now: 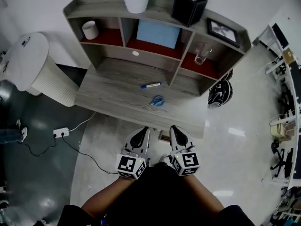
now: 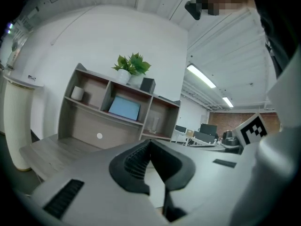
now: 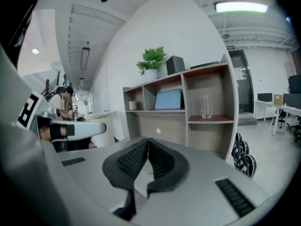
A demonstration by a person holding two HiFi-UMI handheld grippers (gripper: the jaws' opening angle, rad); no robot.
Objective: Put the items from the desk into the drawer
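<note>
A blue marker [image 1: 150, 85] and blue-handled scissors [image 1: 156, 101] lie on the grey wooden desk [image 1: 108, 95], near its middle. Both grippers hover in front of the desk's near edge, short of the items. My left gripper [image 1: 143, 130] is shut with nothing in it, its pads meeting at the tip [image 2: 149, 143]. My right gripper [image 1: 175, 129] is beside it, also shut and empty [image 3: 147, 141]. Both point roughly level toward the hutch [image 2: 117, 108] [image 3: 188, 102]. No drawer shows in any view.
The hutch [image 1: 108, 11] holds a white cup [image 1: 90, 30], a blue panel [image 1: 158, 33], a glass [image 1: 202, 54], a potted plant [image 1: 135, 3], a black pen holder [image 1: 188, 7] and a picture frame [image 1: 222, 30]. A white cylinder [image 1: 28, 65] stands left, a helmet [image 1: 220, 92] right, a power strip [image 1: 61, 132] on the floor.
</note>
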